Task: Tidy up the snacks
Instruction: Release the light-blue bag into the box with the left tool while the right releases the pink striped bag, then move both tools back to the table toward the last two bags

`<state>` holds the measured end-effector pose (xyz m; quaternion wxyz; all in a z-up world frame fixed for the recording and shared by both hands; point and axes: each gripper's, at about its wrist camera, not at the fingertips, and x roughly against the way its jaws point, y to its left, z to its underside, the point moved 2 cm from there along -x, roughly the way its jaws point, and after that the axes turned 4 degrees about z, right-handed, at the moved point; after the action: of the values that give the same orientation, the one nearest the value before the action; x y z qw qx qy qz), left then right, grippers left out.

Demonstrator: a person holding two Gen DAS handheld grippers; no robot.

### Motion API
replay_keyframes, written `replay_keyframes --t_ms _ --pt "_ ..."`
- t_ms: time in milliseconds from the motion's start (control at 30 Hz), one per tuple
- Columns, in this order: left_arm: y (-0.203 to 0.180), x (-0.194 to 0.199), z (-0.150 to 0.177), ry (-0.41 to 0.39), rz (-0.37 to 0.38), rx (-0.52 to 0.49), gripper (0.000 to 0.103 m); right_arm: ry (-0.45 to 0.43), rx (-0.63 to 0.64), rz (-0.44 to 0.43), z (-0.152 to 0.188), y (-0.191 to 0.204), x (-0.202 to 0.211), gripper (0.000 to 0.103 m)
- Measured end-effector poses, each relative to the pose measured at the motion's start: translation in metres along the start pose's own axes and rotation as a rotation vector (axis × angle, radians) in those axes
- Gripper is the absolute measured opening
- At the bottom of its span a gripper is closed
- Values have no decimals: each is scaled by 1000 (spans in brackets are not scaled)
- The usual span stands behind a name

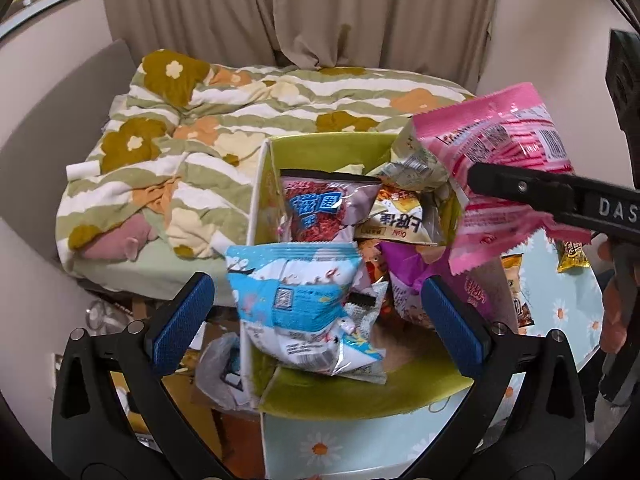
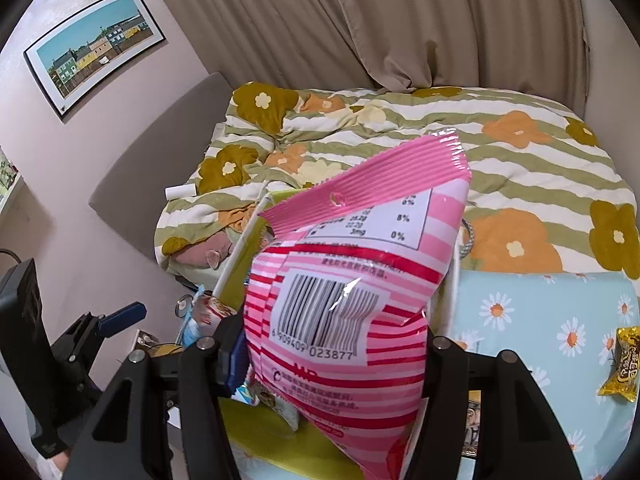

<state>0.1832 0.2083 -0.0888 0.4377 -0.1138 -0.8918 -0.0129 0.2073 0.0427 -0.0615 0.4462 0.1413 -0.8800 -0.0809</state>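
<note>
Pink striped snack bag (image 2: 340, 312) is hanging above the green box's (image 1: 332, 148) far right corner, right gripper (image 2: 328, 364) pinching it tight. Blue-and-white snack bag (image 1: 296, 304) is lying across the box's near left edge, between the left gripper's (image 1: 320, 324) wide-spread jaws, untouched. Gold wrapped snack (image 2: 622, 364) is sitting at the daisy-print tablecloth's (image 2: 540, 320) right edge.

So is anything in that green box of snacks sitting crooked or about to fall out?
Yes. The light blue and white snack bag lies tilted across the near left corner of the green box, half over its white rim, so it could slip out. The other packets are heaped at random. One small gold-wrapped snack lies apart on the daisy-print tablecloth.
</note>
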Motion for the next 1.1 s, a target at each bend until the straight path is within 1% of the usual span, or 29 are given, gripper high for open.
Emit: replay_keyframes --t_ms 167,267,300,333,400,433,567,767,967,1100 --pt "11 0 2 5 3 21 103 6 1 14 -6 9 -15 56" --pt "19 -1 2 7 20 35 103 28 -20 41 -9 11 -30 64" --pt "19 -1 2 5 22 38 103 31 -22 56 -9 11 -33 74" --pt "20 -1 2 4 24 40 103 28 -24 72 -9 10 -35 89" --pt "21 -2 3 4 31 44 103 15 -27 94 -6 10 -37 99" --pt "21 -3 3 8 36 46 103 10 -28 108 -4 8 -37 102" --pt "20 -6 4 13 49 49 103 4 -26 133 0 3 -34 102" --pt "12 1 0 -5 64 39 103 -30 -18 148 -1 -2 -18 102" --pt "-5 19 -7 -50 72 20 103 -52 -12 110 1 -3 5 102" --pt "-28 30 -10 -74 69 7 103 -67 -10 85 4 -13 30 102"
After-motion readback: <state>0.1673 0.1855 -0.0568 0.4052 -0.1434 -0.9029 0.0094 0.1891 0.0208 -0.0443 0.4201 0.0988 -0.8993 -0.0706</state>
